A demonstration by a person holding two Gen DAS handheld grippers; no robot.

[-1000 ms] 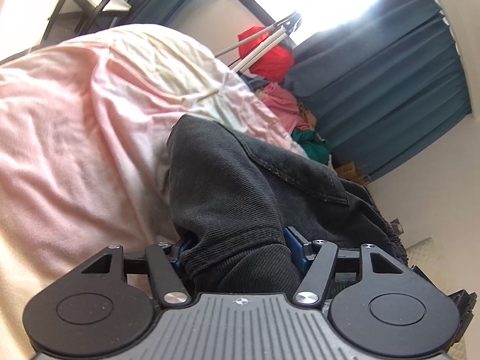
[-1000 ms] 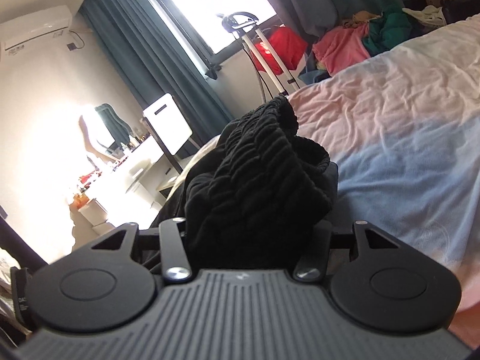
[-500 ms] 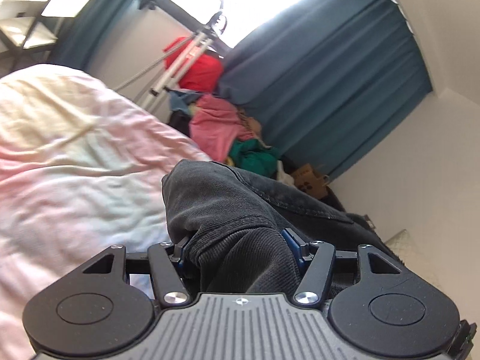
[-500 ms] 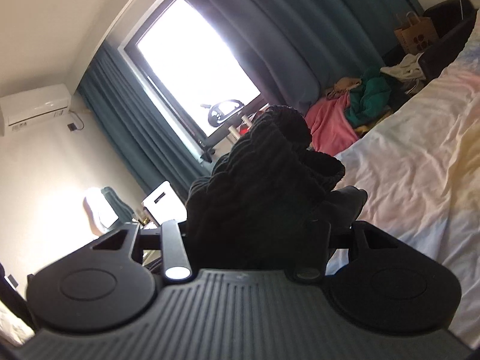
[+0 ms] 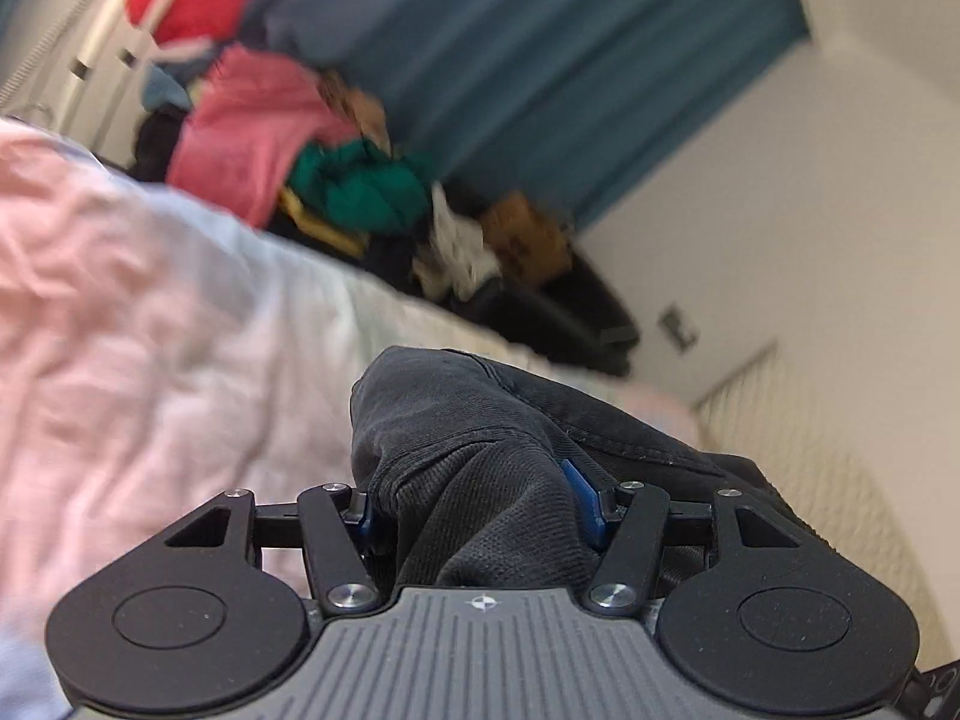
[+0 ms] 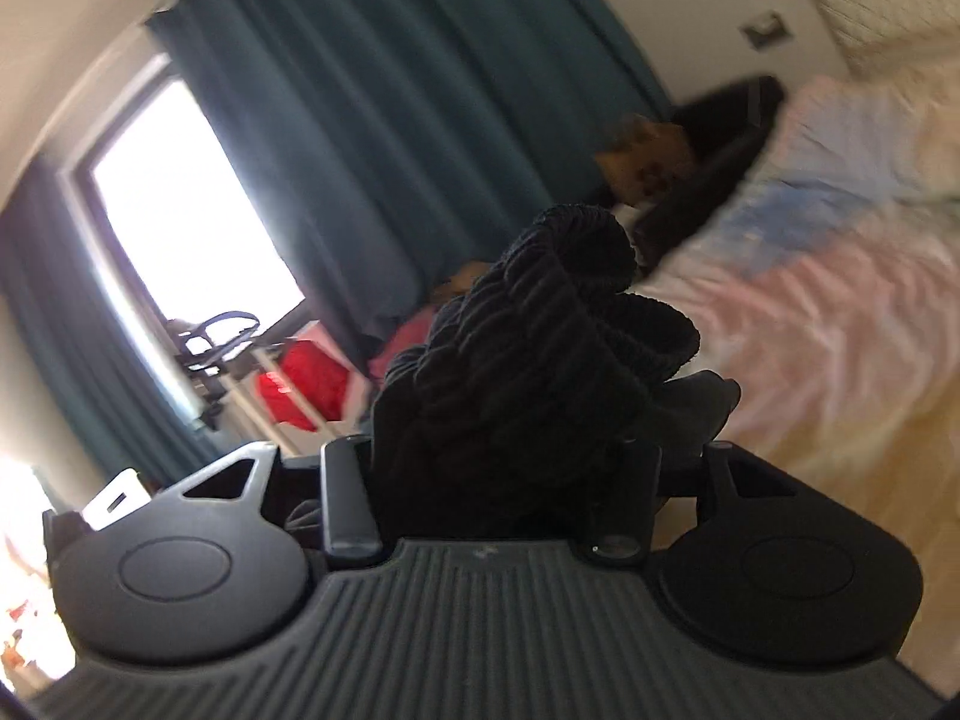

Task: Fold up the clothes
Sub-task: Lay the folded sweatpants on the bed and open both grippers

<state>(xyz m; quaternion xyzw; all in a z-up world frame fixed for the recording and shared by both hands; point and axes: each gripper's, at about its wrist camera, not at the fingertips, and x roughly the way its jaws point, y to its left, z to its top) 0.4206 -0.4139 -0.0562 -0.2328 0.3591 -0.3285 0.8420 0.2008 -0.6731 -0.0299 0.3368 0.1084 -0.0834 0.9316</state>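
I see the bed with a rumpled pink and pale-blue sheet (image 5: 150,348) filling the left of the left wrist frame, teal curtains (image 5: 510,72) above. The dark grey ribbed garment (image 5: 480,456) sits lower centre in both frames, raised off the bed. My left claw (image 5: 474,516) is clamped on it; my right claw (image 6: 498,480) is clamped on another bunched part (image 6: 540,360).
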